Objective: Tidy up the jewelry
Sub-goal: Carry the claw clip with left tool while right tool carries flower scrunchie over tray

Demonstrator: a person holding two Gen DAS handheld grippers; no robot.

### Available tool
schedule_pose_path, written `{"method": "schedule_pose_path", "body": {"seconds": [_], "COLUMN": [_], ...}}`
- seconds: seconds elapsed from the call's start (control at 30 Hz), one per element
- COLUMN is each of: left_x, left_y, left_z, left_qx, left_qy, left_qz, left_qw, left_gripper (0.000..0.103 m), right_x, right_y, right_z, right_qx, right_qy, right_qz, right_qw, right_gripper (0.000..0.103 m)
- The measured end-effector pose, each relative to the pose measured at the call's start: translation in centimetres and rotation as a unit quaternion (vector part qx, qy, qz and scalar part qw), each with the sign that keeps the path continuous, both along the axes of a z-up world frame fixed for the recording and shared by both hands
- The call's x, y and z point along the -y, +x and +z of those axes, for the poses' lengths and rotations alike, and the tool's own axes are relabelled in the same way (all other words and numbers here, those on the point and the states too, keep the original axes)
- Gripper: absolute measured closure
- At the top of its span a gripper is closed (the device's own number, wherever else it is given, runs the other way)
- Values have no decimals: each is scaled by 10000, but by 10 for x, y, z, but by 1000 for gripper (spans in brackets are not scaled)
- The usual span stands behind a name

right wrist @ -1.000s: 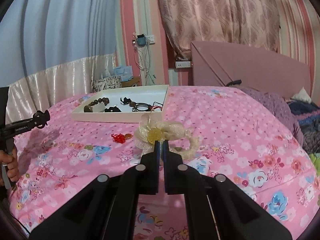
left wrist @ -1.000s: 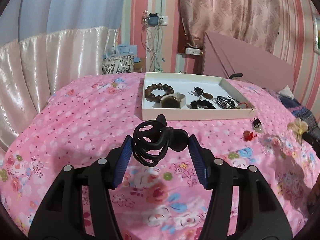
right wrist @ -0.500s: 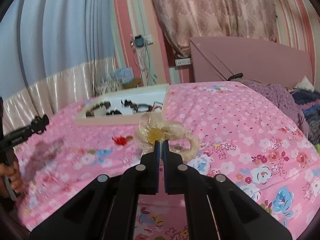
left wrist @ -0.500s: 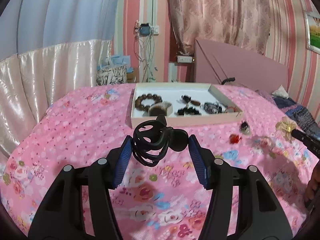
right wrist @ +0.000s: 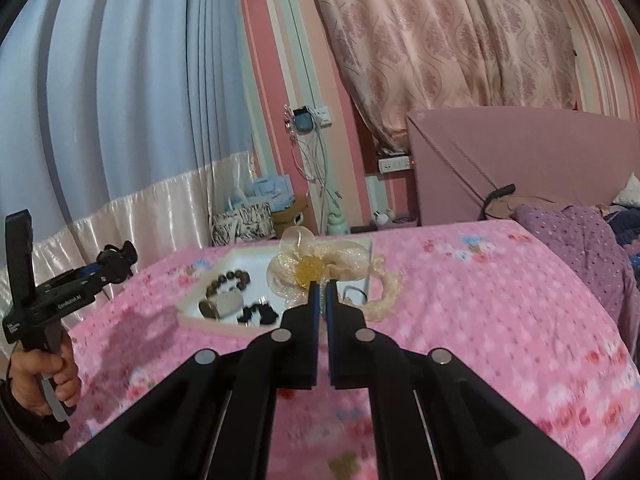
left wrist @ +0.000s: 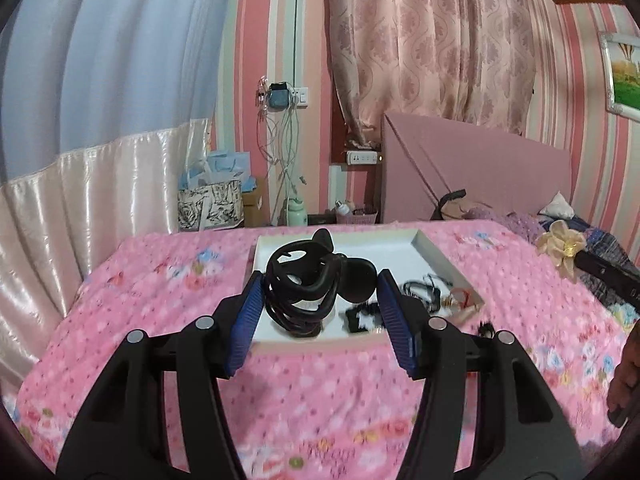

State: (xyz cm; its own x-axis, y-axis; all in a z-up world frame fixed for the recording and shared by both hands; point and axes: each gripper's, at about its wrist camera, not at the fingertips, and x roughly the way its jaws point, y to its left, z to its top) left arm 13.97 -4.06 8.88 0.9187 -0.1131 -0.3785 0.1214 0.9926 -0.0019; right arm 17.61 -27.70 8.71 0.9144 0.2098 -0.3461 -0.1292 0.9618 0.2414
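Observation:
My left gripper [left wrist: 320, 292] is shut on a black claw hair clip [left wrist: 308, 284] and holds it in the air over the near part of a white tray [left wrist: 436, 252] on the pink bed. My right gripper [right wrist: 320, 286] is shut on a cream bow scrunchie [right wrist: 320, 266] with a yellow centre, held in front of the same tray [right wrist: 236, 256]. The tray holds a brown bead bracelet [right wrist: 228, 280], black hair ties [right wrist: 258, 314] and dark cords [left wrist: 424, 290]. The scrunchie also shows at the right of the left wrist view [left wrist: 560, 246]; the left gripper and clip show at the left of the right wrist view [right wrist: 114, 266].
The floral pink bedspread [left wrist: 160, 300] covers the bed. A small dark item [left wrist: 486, 328] lies on it right of the tray. A pink headboard [left wrist: 472, 172] stands at the back right. Bags [left wrist: 210, 204] and cables [left wrist: 284, 160] sit by the wall behind.
Both grippers have moved forward and up toward the tray with their items. The tray looms closer in both views. Neither grip has changed.

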Motion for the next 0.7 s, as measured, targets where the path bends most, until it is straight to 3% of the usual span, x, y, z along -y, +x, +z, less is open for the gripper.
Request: {"method": "schedule_pose_path", "body": {"seconds": [0.43,0.7], "left_x": [-3,8], "left_y": [78,135], "left_z": [11,-2], "left_qx": [-155,-303], "left_qy": [-26,-144], "left_qz": [243,274], "left_qw": [9996,9991], "left_gripper": [46,46], "right_x": [-15,-31], "right_y": [75,130], "right_z": [23,19], "right_qx": [57,15], "right_qy": [0,-149], "right_qz": [105,289], "right_qw": [9999,9995], "right_gripper": [100,100]}}
